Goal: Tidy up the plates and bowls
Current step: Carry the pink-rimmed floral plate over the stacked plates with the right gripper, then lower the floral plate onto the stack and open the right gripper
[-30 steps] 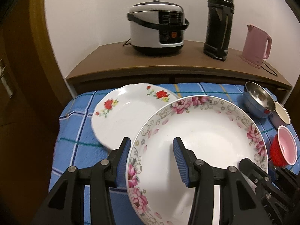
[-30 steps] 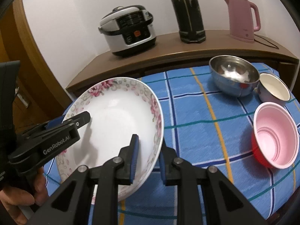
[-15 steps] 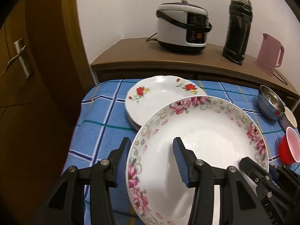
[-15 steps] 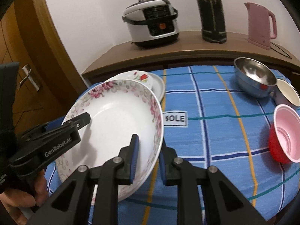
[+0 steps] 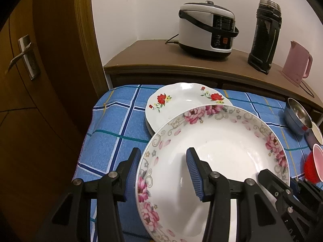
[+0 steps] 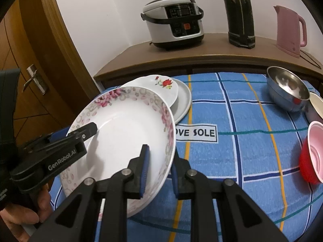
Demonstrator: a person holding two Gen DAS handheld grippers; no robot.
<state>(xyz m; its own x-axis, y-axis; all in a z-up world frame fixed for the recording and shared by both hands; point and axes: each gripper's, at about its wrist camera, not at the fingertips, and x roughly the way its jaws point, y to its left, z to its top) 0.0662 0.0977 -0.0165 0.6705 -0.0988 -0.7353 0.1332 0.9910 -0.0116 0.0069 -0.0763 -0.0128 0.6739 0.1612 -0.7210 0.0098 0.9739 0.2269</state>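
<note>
A large white plate with pink flowers on its rim (image 5: 222,141) (image 6: 125,125) hangs tilted above the blue checked tablecloth. My left gripper (image 5: 163,169) is shut on its left rim, one finger under and one inside. My right gripper (image 6: 159,165) is shut on its right rim. Behind it a white plate with red flowers (image 5: 181,100) (image 6: 161,88) lies on a plain white plate (image 6: 184,100) on the table. A steel bowl (image 6: 286,88), a cream bowl (image 6: 316,105) and a red-and-pink bowl (image 6: 313,155) sit at the right.
The tablecloth (image 6: 232,141) covers a small table. Behind it a wooden shelf (image 6: 201,50) holds a rice cooker (image 6: 173,20), a black flask (image 6: 240,14) and a pink kettle (image 6: 288,30). A wooden door (image 5: 30,80) stands at the left.
Both grippers have carried the pink-flowered plate back and up, away from the shelf. The red-flowered plate now shows farther off, with more tablecloth in view.
</note>
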